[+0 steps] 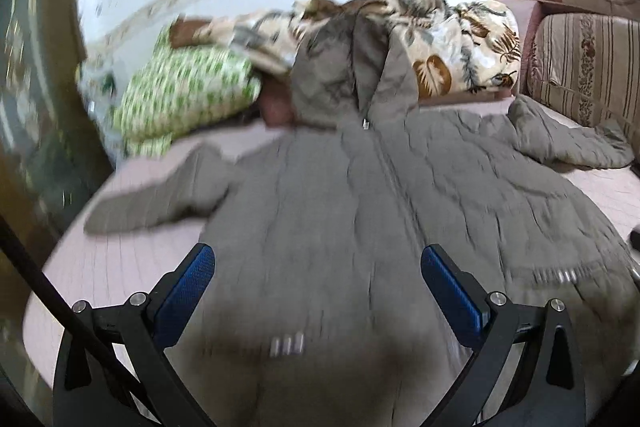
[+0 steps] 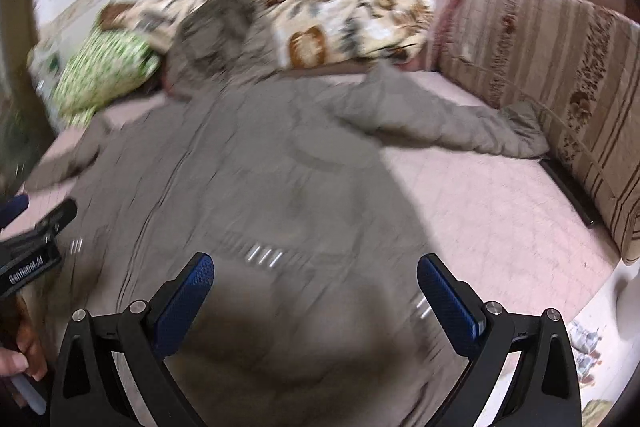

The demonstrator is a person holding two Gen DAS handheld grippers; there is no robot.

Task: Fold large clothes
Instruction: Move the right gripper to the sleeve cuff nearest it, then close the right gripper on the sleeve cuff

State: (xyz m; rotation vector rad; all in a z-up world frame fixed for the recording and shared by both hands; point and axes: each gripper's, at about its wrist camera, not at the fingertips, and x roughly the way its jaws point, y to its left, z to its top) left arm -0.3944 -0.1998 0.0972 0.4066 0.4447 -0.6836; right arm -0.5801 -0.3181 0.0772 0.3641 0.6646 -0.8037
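Both grippers, left gripper (image 1: pixel 318 291) and right gripper (image 2: pixel 316 289), hang wide open and empty over the near hem of a grey coat (image 1: pixel 340 195), spread flat on the bed (image 2: pixel 480 211) for folding.

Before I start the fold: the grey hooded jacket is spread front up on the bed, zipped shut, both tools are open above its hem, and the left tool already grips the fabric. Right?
Not quite. The left tool grips nothing: in the left wrist view its jaws stand wide apart over the jacket. The rest holds: the jacket lies front up on the bed, zipped, and the right tool is open too.
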